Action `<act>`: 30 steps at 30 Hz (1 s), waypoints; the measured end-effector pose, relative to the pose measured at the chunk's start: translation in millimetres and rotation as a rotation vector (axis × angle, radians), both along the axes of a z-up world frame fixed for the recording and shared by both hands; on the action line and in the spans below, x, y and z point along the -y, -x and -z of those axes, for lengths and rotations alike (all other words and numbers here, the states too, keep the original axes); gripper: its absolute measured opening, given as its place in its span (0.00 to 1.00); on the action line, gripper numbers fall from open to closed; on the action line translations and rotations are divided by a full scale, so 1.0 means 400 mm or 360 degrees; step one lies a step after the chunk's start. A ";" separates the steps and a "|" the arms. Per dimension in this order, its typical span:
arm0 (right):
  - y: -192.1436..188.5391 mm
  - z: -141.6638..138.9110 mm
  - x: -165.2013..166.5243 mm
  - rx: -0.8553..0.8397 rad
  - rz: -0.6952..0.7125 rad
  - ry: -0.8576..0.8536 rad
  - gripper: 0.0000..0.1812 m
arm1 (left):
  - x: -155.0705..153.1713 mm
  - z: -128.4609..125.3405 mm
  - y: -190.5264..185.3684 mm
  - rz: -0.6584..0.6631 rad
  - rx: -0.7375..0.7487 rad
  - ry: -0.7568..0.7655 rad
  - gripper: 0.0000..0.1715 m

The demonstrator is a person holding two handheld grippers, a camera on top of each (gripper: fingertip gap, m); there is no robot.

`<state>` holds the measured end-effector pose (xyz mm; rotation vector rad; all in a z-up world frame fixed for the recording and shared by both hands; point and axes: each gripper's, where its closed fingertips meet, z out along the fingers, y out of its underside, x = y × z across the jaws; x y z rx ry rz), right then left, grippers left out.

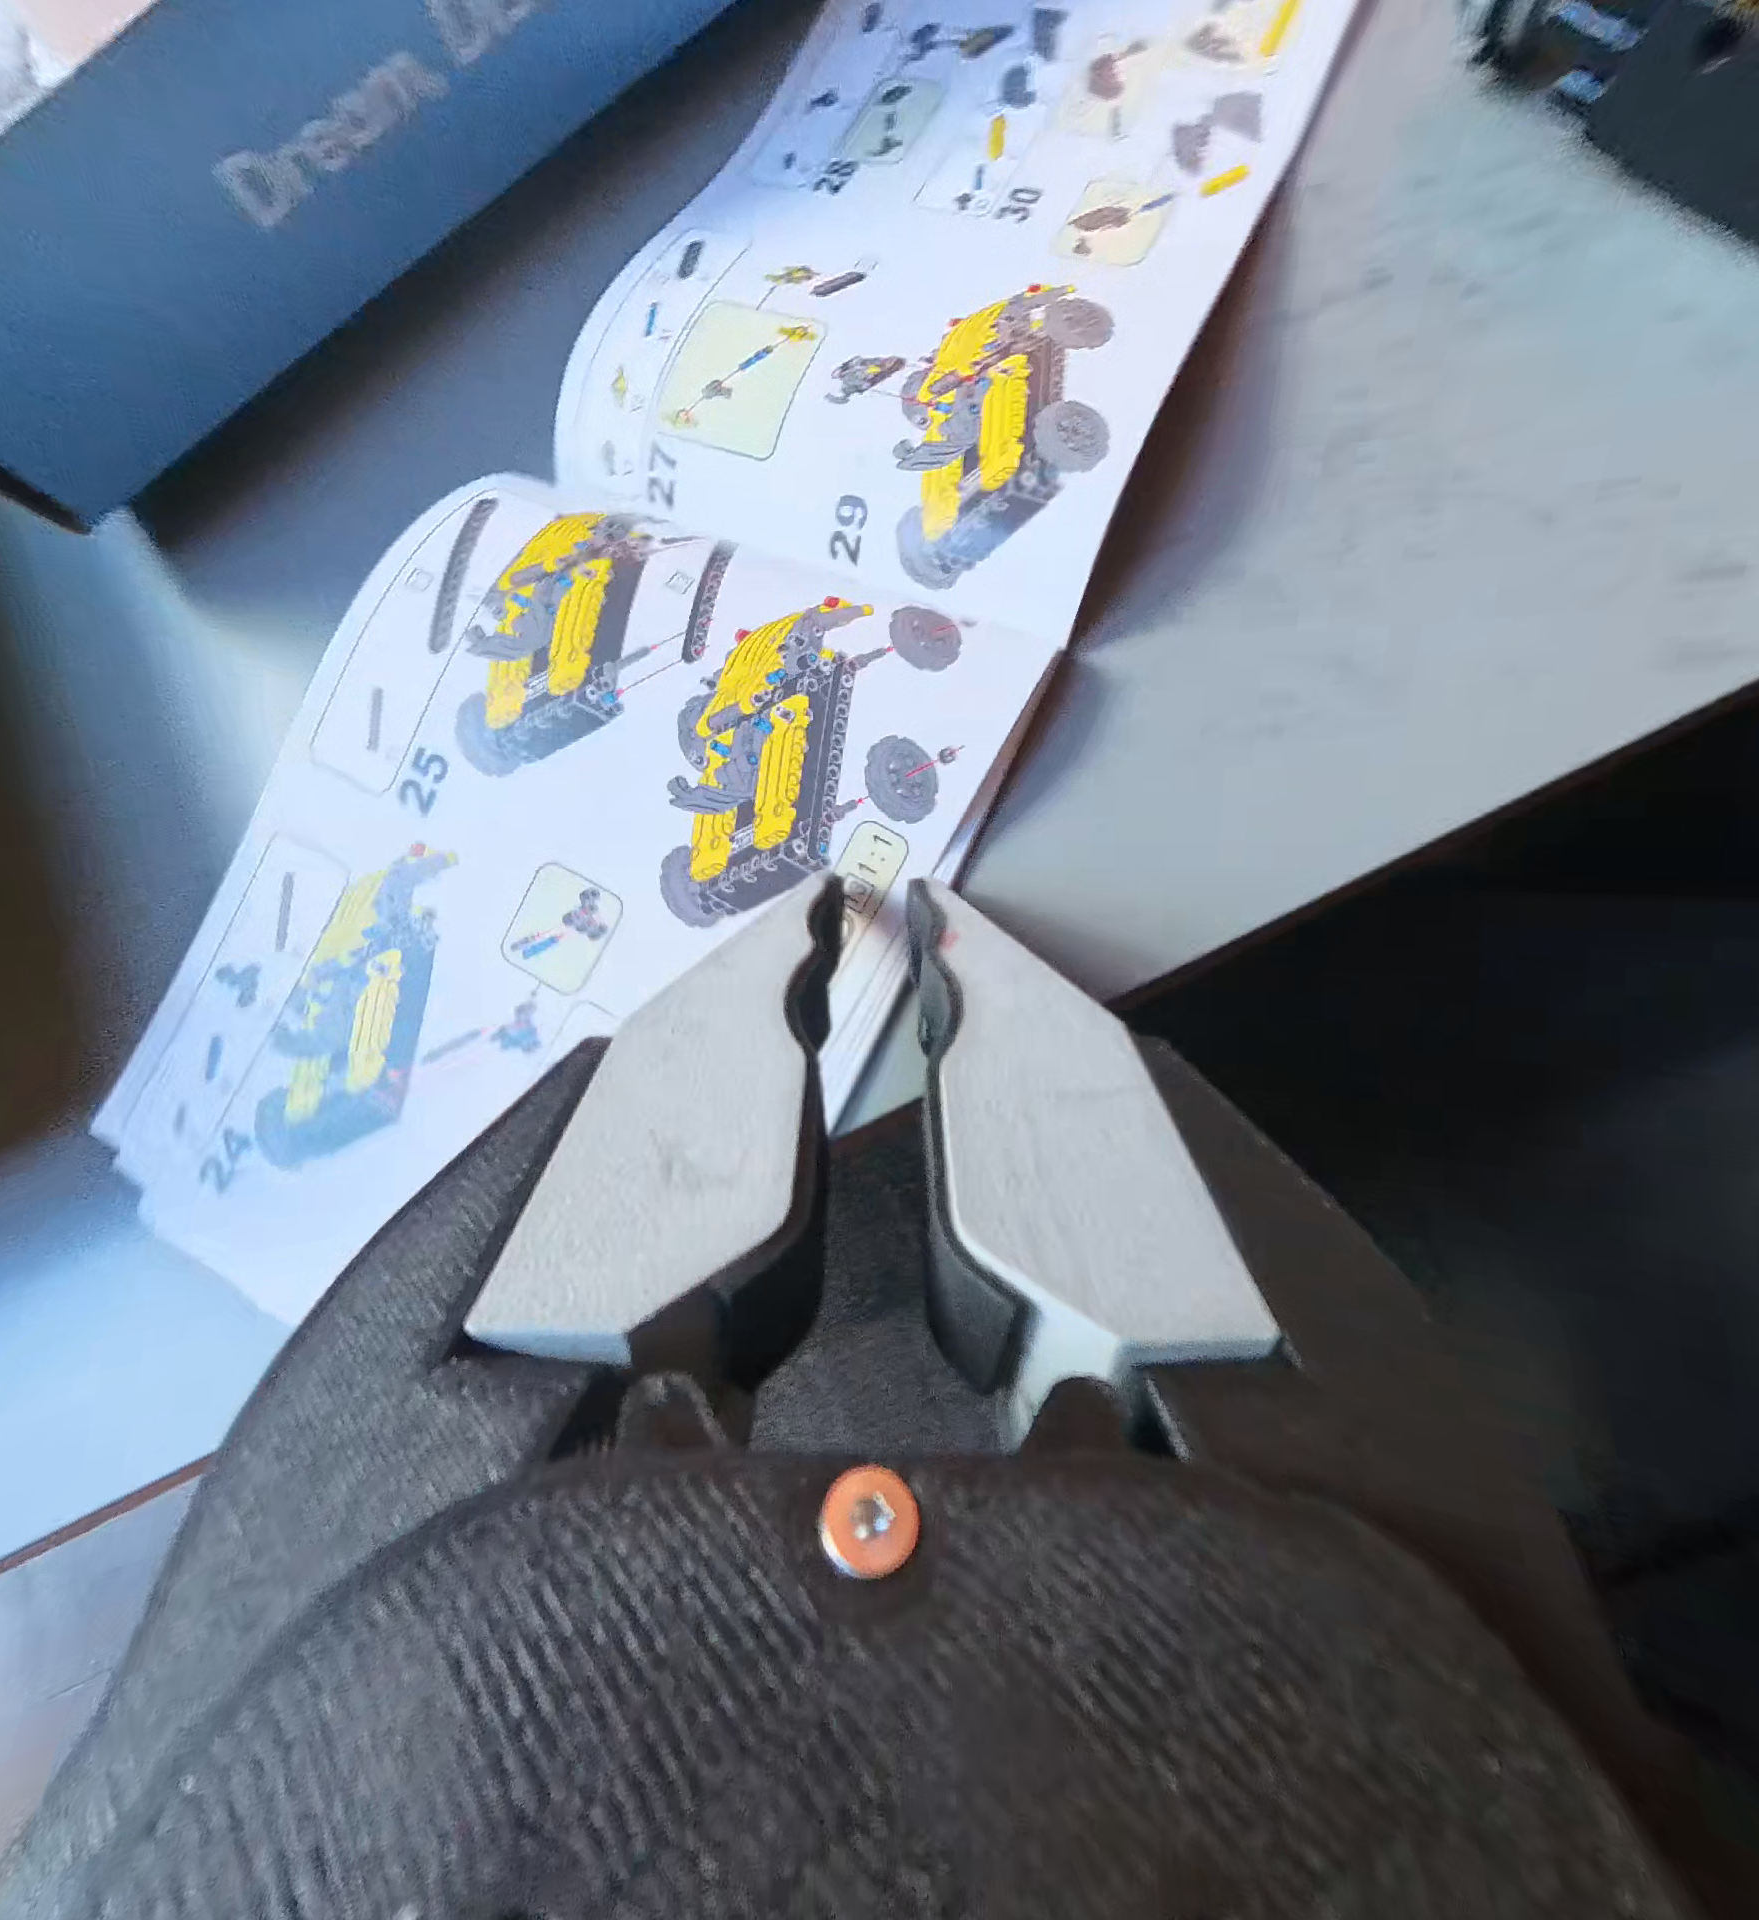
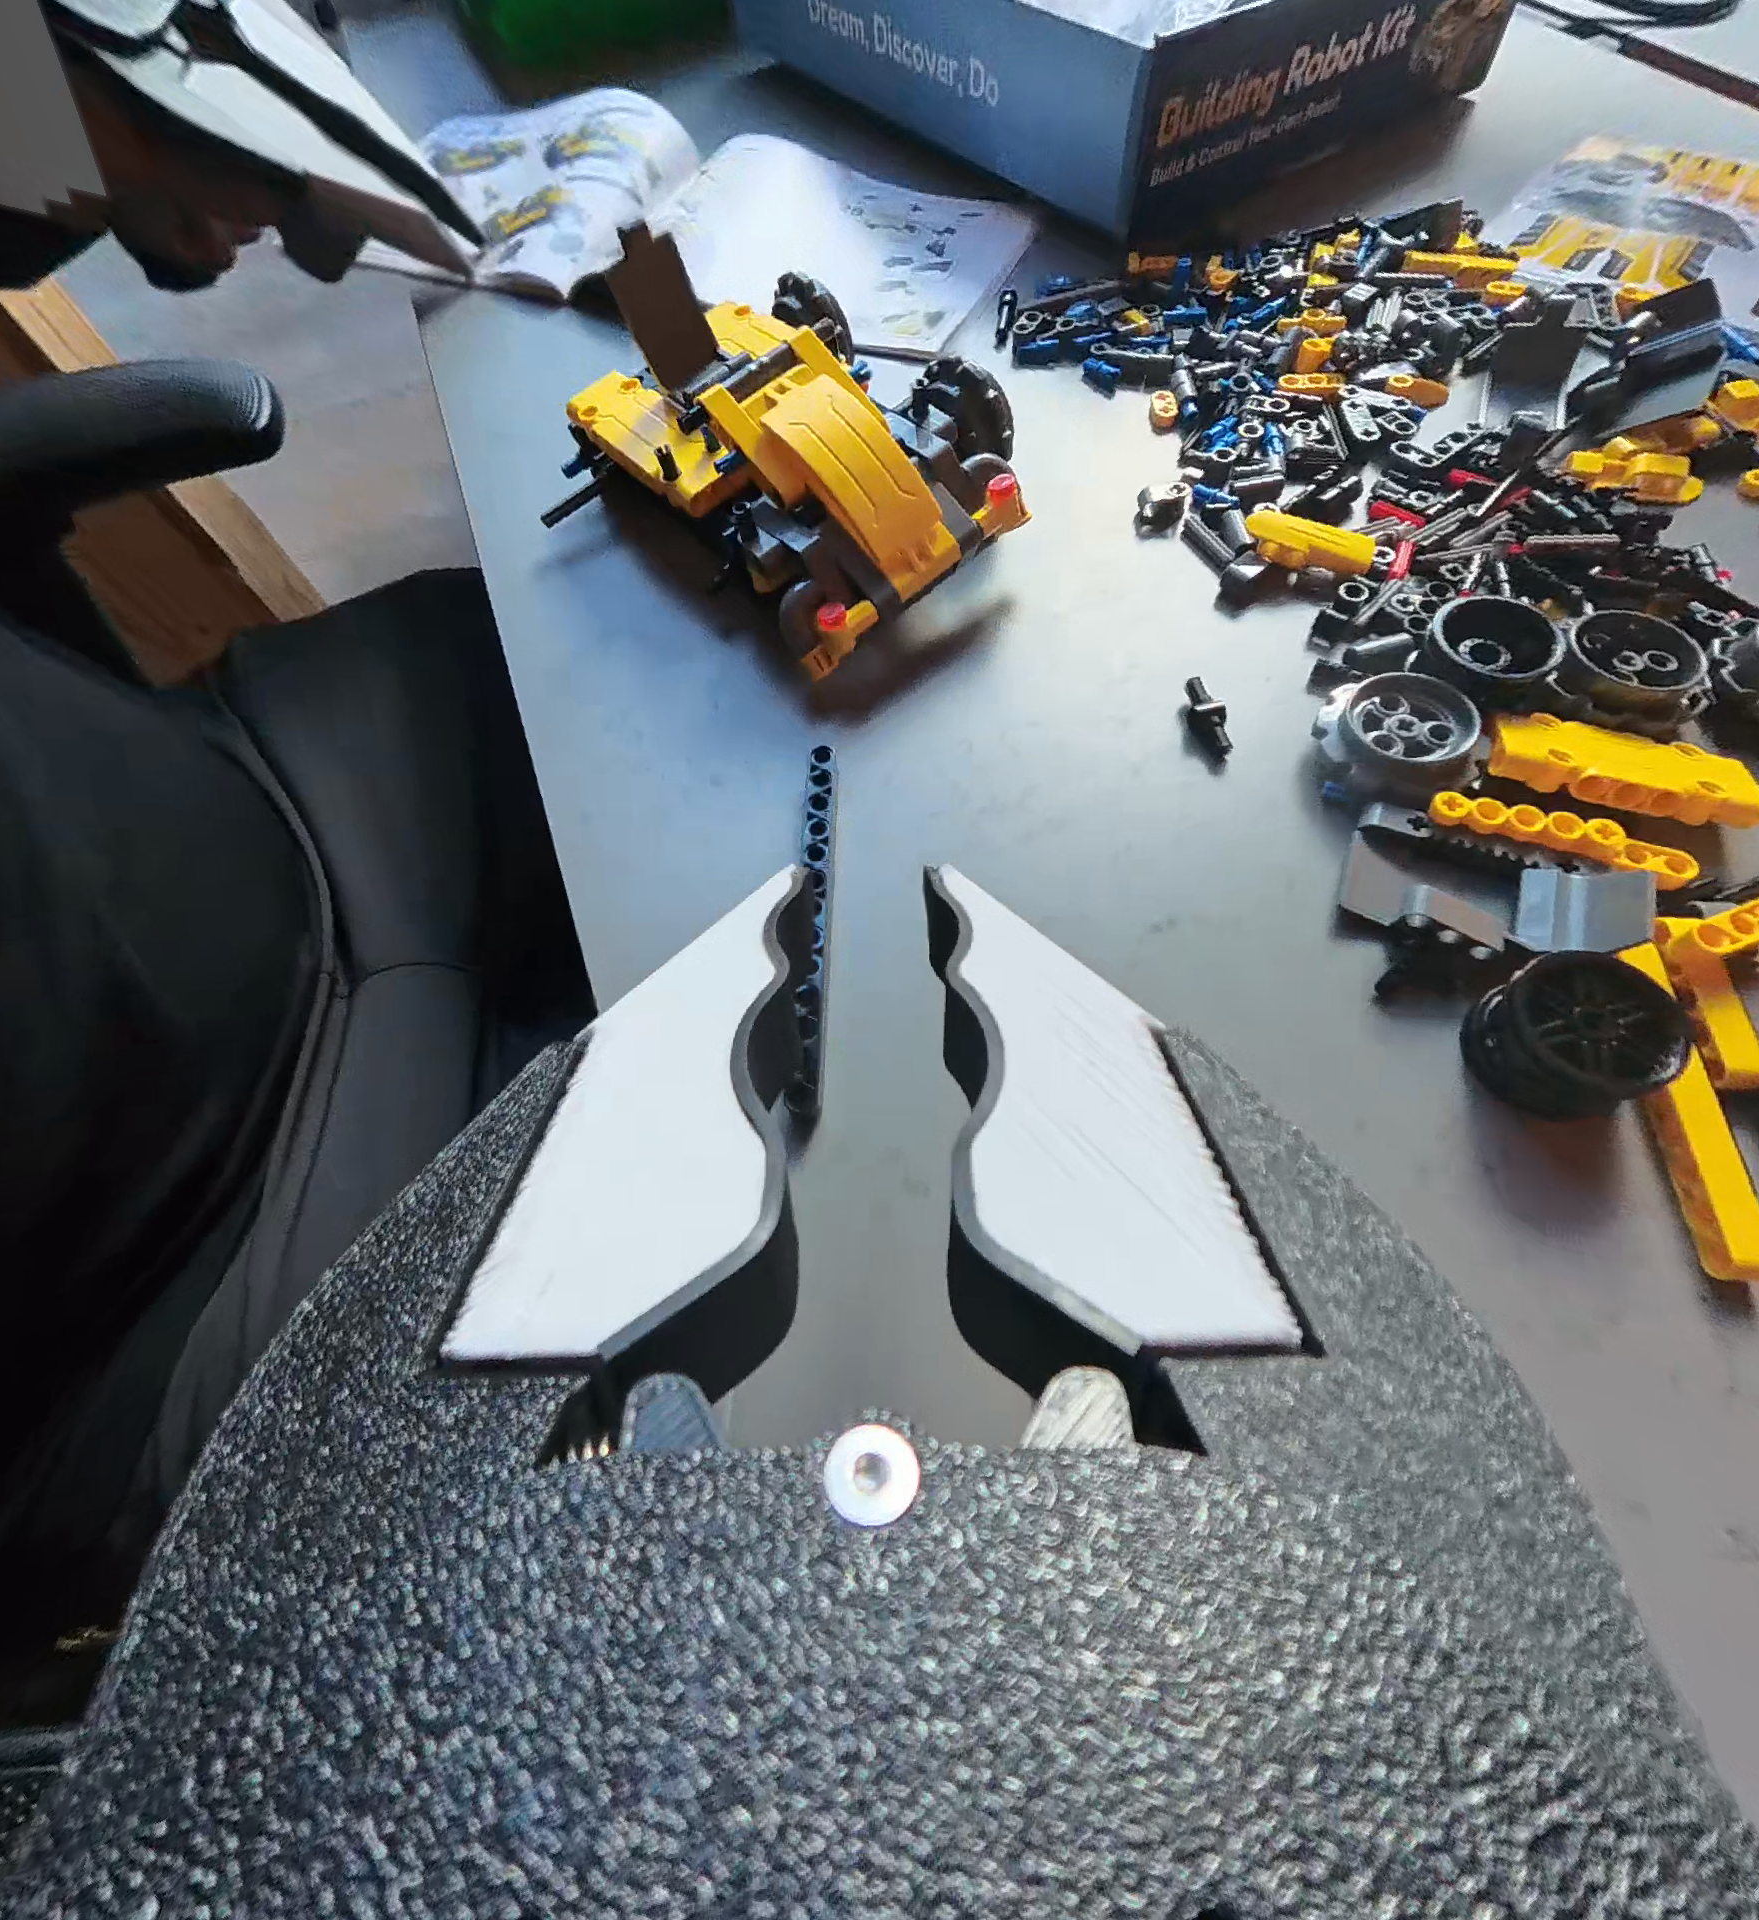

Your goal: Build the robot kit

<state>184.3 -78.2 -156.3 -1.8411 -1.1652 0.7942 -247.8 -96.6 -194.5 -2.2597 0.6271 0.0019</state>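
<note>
Two open grippers: left gripper over booklet (corner), right gripper beside beam.

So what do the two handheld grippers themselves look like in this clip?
Both are alike in build. The left gripper has two pale grey, wedge-shaped fingers with wavy black inner pads, set in a black ribbed body with a copper-coloured washer and screw. The right gripper has whiter fingers, a speckled rough black body and a silver screw. No cables or sleeves show.
</note>
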 end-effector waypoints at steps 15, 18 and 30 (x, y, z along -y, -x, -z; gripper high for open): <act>-0.027 -0.068 -0.182 -0.0108 0.0462 -0.0308 0.13 | 0.073 -0.170 -0.176 0.0132 0.0468 -0.0705 0.14; -0.008 -0.083 -0.222 -0.0104 0.0507 -0.0378 0.16 | 0.090 -0.141 -0.258 0.0302 0.0367 -0.0811 0.15; 0.096 0.027 -0.040 0.0198 0.0051 0.0052 0.20 | 0.149 -0.056 -0.397 0.0690 0.0721 -0.0495 0.13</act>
